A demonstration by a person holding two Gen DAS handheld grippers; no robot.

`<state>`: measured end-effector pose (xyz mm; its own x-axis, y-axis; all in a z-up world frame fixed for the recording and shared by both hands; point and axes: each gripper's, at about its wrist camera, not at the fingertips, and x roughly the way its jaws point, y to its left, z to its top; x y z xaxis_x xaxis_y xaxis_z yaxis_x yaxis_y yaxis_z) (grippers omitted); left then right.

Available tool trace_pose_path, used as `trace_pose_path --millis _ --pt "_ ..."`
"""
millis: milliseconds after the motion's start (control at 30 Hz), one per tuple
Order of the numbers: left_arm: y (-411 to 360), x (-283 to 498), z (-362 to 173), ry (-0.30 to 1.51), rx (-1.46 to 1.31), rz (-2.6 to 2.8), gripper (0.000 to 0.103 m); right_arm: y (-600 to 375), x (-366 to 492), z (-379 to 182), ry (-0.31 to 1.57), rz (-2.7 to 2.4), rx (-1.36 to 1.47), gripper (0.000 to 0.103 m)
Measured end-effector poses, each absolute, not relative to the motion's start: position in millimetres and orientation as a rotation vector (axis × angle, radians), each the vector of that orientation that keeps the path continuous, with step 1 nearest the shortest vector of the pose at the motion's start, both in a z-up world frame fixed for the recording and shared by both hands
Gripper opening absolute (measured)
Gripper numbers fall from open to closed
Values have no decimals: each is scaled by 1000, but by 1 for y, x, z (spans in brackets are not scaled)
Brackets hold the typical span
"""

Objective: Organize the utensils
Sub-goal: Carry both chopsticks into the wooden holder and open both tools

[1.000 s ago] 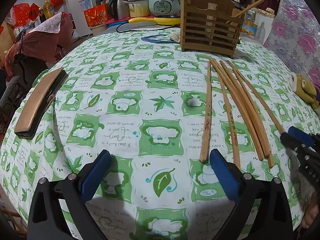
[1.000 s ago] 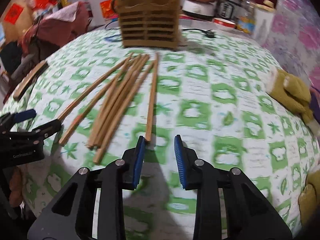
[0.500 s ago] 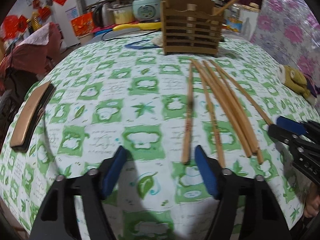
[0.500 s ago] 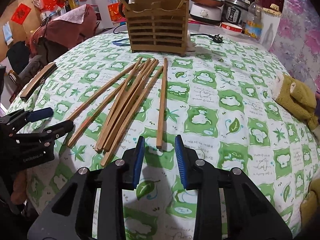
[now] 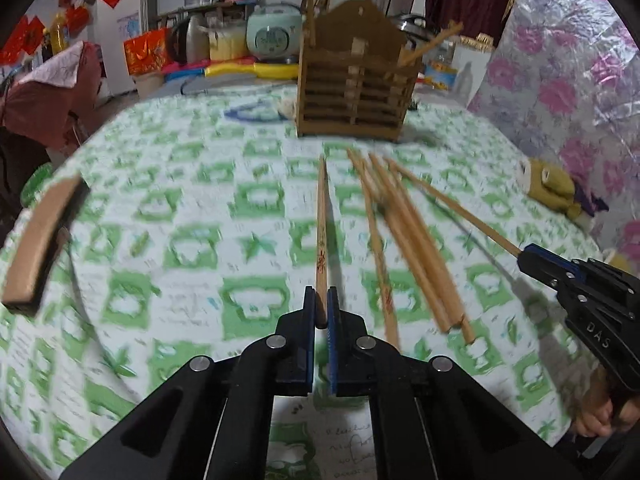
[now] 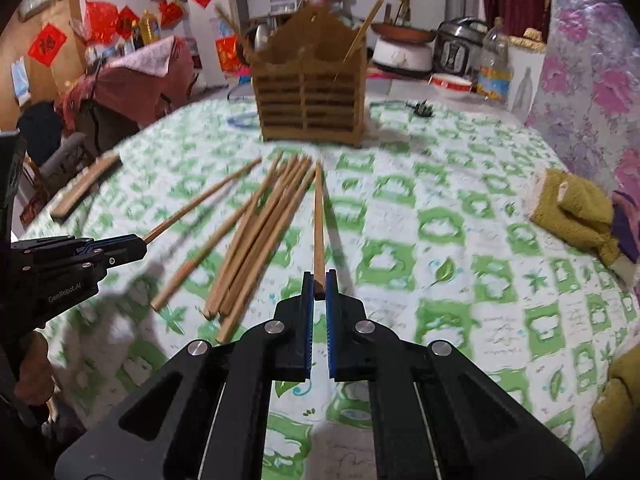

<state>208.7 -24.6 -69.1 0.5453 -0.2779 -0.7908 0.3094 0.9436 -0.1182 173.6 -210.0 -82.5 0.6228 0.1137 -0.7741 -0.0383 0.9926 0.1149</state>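
In the left wrist view my left gripper (image 5: 320,294) is shut on the near end of one wooden chopstick (image 5: 321,224), which points toward the slatted wooden utensil holder (image 5: 354,88) at the back. Several more chopsticks (image 5: 404,240) lie loose to its right. At the right edge, my right gripper (image 5: 525,255) pinches another chopstick (image 5: 460,212). In the right wrist view that right gripper (image 6: 319,276) is shut on its chopstick (image 6: 319,216), beside the loose pile (image 6: 260,232). The left gripper (image 6: 140,244) holds its chopstick (image 6: 200,200) at the left. The holder (image 6: 310,100) has a few sticks in it.
A green-and-white patterned cloth covers the round table (image 5: 180,248). A wood-topped block (image 5: 40,236) lies near the left edge. A yellow-brown plush cloth (image 6: 576,208) lies at the right. A blue loop (image 5: 256,114) and a plug (image 6: 424,110) lie beside the holder, with kitchen appliances behind.
Both grippers have closed, the left from wide open, each onto the near end of a chopstick. Both have risen a little, lifting those ends off the cloth.
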Motion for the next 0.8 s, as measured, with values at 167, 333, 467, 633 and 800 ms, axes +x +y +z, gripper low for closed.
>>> trace_pose_path --millis 167,333,467,633,800 --pt "-35 210 -16 842 68 -361 6 -223 171 -36 778 76 114 7" --pt "-48 218 25 787 70 -394 6 -232 178 3 700 78 122 7" --pt "-60 232 48 762 81 -413 6 -235 192 20 681 90 117 7" --pt "-80 258 80 725 109 -426 6 -235 221 37 660 97 103 7" --pt "-95 287 117 668 127 -427 6 -236 255 58 626 104 98 7"
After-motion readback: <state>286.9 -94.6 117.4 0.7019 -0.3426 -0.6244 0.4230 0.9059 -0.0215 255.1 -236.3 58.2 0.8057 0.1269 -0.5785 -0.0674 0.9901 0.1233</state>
